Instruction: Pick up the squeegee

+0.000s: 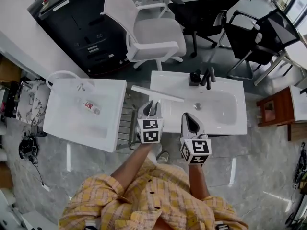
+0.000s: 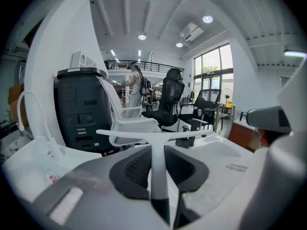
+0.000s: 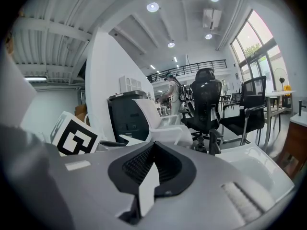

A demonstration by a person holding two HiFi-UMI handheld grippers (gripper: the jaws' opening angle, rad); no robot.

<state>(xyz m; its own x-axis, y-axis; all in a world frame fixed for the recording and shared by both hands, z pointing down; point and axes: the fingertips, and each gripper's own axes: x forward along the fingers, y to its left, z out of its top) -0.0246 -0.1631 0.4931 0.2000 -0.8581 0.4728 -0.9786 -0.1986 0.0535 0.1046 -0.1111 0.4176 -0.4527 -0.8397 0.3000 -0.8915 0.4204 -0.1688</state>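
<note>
The squeegee (image 1: 157, 94) is white and T-shaped, with a long thin blade. It hangs in the air over the left rim of the white sink (image 1: 240, 128). My left gripper (image 1: 151, 108) is shut on its handle from below. In the left gripper view the handle (image 2: 159, 169) runs up between the dark pads, and the blade (image 2: 158, 137) lies crosswise ahead. My right gripper (image 1: 191, 122) floats just right of the left one, above the sink's front edge, shut with nothing in it. The right gripper view shows its pads (image 3: 165, 169) closed together.
A black faucet (image 1: 207, 78) stands at the sink's back. A second white basin (image 1: 62, 123) with a small bottle (image 1: 90, 107) sits to the left. Behind are a white office chair (image 1: 148, 32), black chairs (image 1: 261, 37), a dark cabinet (image 1: 79, 28) and a wooden stool (image 1: 276, 110).
</note>
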